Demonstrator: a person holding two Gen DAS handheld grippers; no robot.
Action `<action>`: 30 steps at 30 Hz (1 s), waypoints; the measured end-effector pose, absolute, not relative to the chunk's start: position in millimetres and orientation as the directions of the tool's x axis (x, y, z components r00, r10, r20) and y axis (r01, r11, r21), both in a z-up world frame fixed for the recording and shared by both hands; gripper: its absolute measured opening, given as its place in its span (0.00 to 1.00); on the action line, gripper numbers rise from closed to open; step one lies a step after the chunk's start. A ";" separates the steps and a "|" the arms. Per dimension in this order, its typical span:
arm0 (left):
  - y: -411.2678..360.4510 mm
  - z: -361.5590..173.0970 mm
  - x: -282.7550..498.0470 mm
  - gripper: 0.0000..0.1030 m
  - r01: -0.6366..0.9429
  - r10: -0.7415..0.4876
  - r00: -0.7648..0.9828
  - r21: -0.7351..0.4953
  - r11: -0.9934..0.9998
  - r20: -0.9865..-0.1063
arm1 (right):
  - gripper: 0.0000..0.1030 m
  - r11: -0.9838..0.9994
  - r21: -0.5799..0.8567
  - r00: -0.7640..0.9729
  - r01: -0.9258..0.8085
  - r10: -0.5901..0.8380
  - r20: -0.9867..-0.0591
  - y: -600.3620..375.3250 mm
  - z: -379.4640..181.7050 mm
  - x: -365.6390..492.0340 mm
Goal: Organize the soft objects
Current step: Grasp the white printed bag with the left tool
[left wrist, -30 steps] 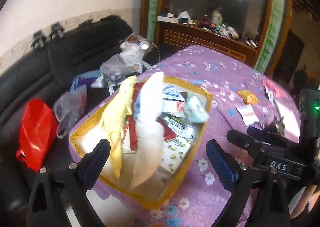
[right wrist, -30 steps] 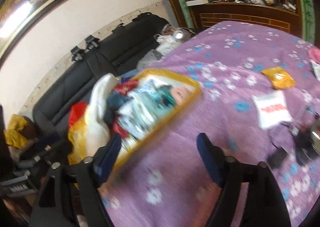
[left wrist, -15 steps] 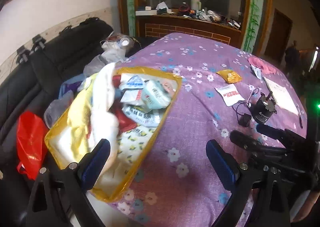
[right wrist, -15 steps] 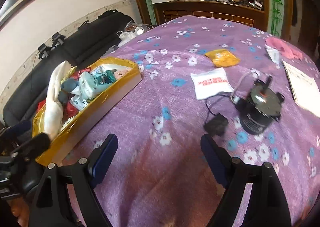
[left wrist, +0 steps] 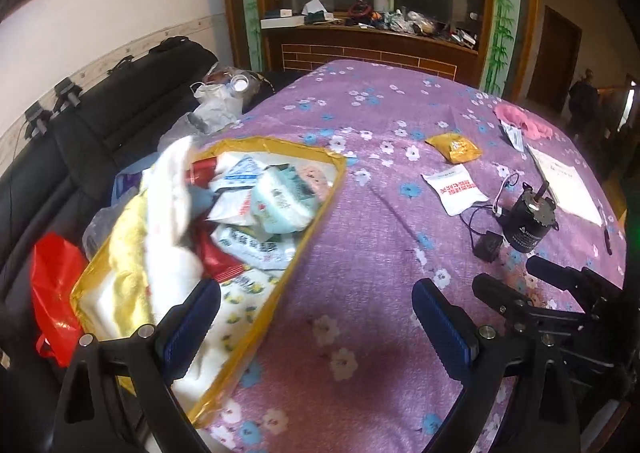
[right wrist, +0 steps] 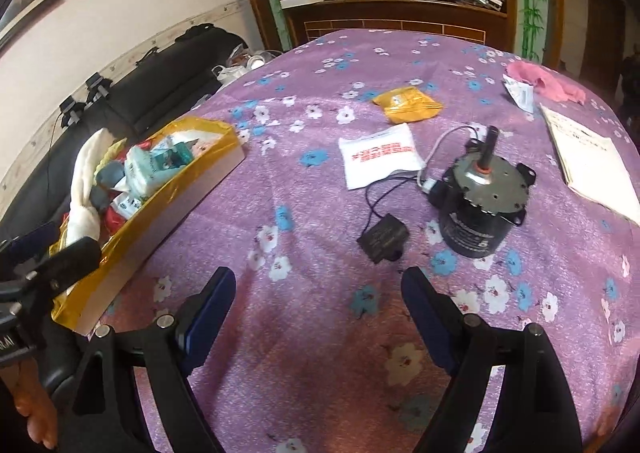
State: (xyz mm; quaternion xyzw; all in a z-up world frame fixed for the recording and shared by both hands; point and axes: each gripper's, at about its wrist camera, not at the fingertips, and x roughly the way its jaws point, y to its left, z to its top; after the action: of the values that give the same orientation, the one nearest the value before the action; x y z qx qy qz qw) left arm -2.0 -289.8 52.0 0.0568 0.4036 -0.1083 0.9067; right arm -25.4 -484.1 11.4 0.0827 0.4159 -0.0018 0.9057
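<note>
On the purple floral table (left wrist: 360, 213), your yellow-edged storage bag (left wrist: 320, 189) lies at the left edge, stuffed with white cloth (left wrist: 172, 205) and tissue packs (left wrist: 280, 205). Your left gripper (left wrist: 316, 321) and right gripper (right wrist: 318, 313) both hover spread apart, holding nothing.

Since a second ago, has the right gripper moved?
Yes. The right gripper has swung right, away from the yellow-rimmed box toward the black motor on the purple cloth.

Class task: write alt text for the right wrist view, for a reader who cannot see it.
An open right gripper hovers over a purple floral tablecloth. Ahead sit a black motor, a white packet and a yellow packet; a yellow-edged box of soft items lies left.
</note>
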 end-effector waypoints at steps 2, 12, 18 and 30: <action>-296.8 50.3 -0.1 0.95 0.254 -0.141 0.648 0.037 0.967 -0.748 | 0.82 0.984 0.161 0.655 0.081 0.069 -0.752 -487.5 10.4 -26.9; -299.4 55.2 15.1 0.95 0.301 -0.269 0.581 -0.105 0.948 -0.768 | 0.82 0.978 0.208 0.699 0.030 0.128 -0.703 -502.9 41.4 -29.3; -346.3 60.3 75.2 0.95 0.385 -0.464 0.426 -0.309 0.870 -0.777 | 0.82 0.952 0.304 0.755 0.032 0.176 -0.632 -538.3 59.5 -22.8; -497.1 -18.0 174.7 0.96 0.399 -0.243 0.283 -0.117 0.910 -0.928 | 0.82 0.908 0.376 0.830 0.186 0.059 -0.554 -589.8 46.1 -49.7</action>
State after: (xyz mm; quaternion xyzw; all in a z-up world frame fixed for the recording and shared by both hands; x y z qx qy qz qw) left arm 174.7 -497.1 -18.0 0.0690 0.5639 -0.2010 0.7980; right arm -49.7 -589.8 46.1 0.2118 0.2893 -0.0338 0.9329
